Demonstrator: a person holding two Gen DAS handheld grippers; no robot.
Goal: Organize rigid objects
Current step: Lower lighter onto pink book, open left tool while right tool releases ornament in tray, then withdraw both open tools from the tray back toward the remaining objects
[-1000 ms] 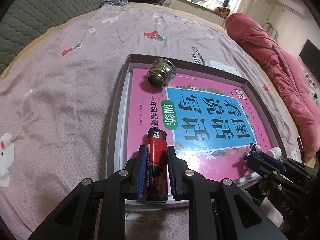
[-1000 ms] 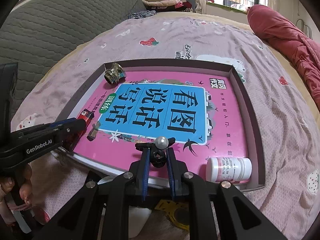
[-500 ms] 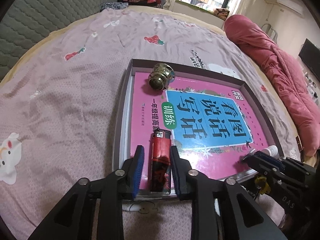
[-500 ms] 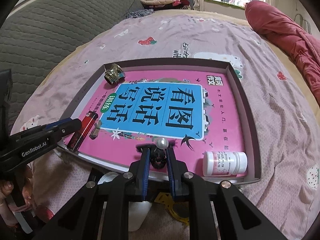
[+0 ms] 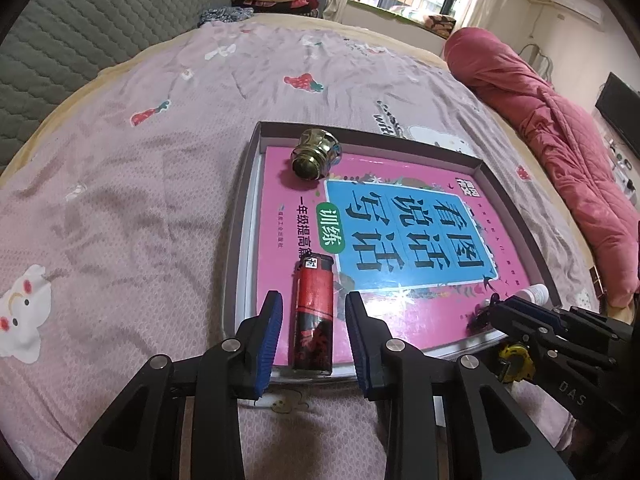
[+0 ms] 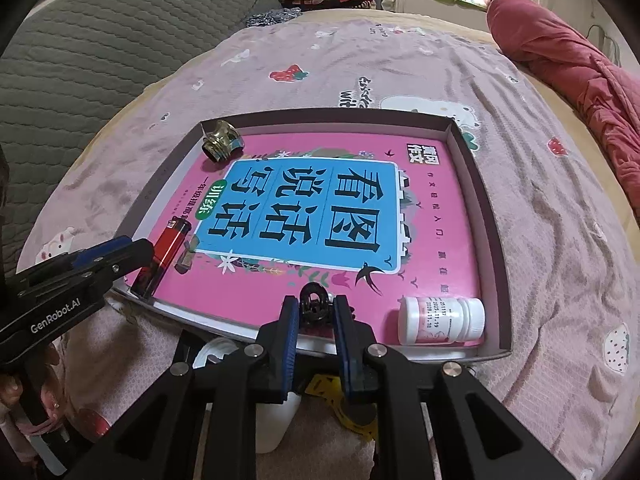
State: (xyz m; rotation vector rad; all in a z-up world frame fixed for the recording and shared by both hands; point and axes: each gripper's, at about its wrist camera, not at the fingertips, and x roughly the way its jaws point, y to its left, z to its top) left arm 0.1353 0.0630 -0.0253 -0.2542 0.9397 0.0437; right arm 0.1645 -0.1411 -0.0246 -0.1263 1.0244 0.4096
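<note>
The left claw (image 5: 314,322) is opening around one glossy red lighter (image 5: 315,316); the right claw (image 6: 316,320) is gripping one black hair clip (image 6: 315,304).

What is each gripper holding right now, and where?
Left gripper: nothing; its jaws are opening around the lighter, which lies on the book. Right gripper: shut on a black hair clip, gripped at its near end.

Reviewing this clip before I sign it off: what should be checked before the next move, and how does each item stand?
1. Lighter lying flat on the book: ok.
2. Left gripper clear of the lighter: ok, jaws opening, gaps on both sides.
3. Right gripper shut on the black hair clip: ok.
4. Clip over the tray: ok.
5. Pill bottle clear of the right gripper: ok.
6. Clip resting on the book: cannot tell.
</note>
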